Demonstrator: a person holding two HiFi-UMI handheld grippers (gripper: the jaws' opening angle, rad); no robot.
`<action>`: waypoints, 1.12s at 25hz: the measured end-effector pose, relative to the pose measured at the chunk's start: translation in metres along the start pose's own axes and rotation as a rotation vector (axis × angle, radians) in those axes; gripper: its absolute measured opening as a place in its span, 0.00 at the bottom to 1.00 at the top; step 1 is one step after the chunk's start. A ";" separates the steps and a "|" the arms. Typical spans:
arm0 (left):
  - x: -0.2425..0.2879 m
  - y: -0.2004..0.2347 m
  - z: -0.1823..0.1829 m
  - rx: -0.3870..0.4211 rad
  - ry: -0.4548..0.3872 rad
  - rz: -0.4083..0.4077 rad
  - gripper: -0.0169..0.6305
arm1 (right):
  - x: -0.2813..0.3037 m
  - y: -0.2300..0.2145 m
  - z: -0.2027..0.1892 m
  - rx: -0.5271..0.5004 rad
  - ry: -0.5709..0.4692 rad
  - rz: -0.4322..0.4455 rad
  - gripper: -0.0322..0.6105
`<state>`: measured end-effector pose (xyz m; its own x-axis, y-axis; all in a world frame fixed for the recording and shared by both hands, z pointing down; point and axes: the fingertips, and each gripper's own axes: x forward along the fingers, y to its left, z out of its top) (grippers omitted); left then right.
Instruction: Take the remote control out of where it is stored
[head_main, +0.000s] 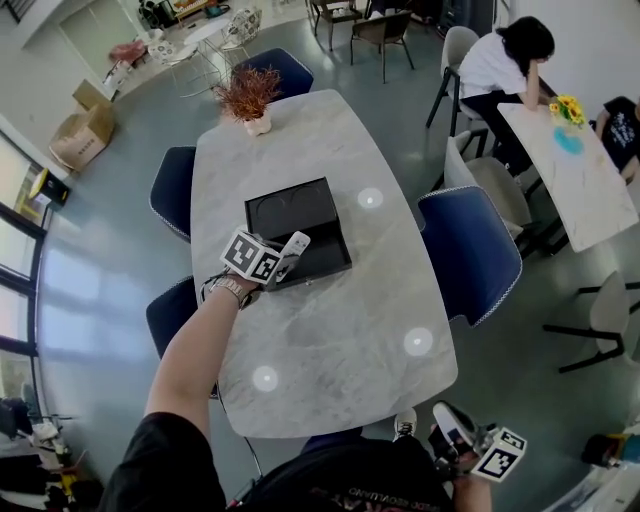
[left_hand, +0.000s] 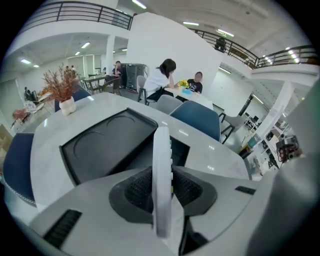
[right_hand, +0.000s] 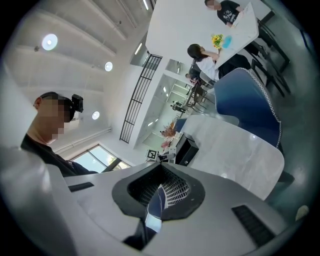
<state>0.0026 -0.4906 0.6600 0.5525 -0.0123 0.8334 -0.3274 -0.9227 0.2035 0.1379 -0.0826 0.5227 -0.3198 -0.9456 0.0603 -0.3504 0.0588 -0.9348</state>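
A slim white remote control (head_main: 293, 252) stands on edge between the pads of my left gripper (head_main: 283, 268), which is shut on it. In the left gripper view the remote (left_hand: 162, 165) rises upright out of the jaws of the left gripper (left_hand: 163, 195), with coloured buttons along its right side. It hangs just above the near edge of an open black storage box (head_main: 300, 212) on the marble table (head_main: 330, 340); the box (left_hand: 107, 145) shows round recesses inside. My right gripper (head_main: 452, 428) is low at the right, off the table's near edge, shut and holding nothing (right_hand: 159, 194).
A potted dried plant (head_main: 250, 97) stands at the table's far end. Blue chairs (head_main: 470, 250) (head_main: 173, 190) flank the table. Two people sit at a second white table (head_main: 575, 170) at the far right.
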 end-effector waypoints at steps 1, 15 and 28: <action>-0.011 -0.002 0.001 -0.008 -0.023 0.015 0.20 | -0.001 0.002 0.002 -0.006 0.012 0.016 0.06; -0.142 -0.115 -0.015 -0.250 -0.411 0.033 0.20 | -0.023 0.037 0.026 -0.068 0.162 0.220 0.06; -0.193 -0.301 -0.057 -0.398 -0.692 -0.052 0.20 | -0.076 0.046 0.001 -0.120 0.312 0.327 0.06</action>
<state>-0.0487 -0.1889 0.4674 0.8822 -0.3296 0.3364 -0.4649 -0.7237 0.5100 0.1469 -0.0088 0.4751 -0.6735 -0.7308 -0.1111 -0.2807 0.3919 -0.8762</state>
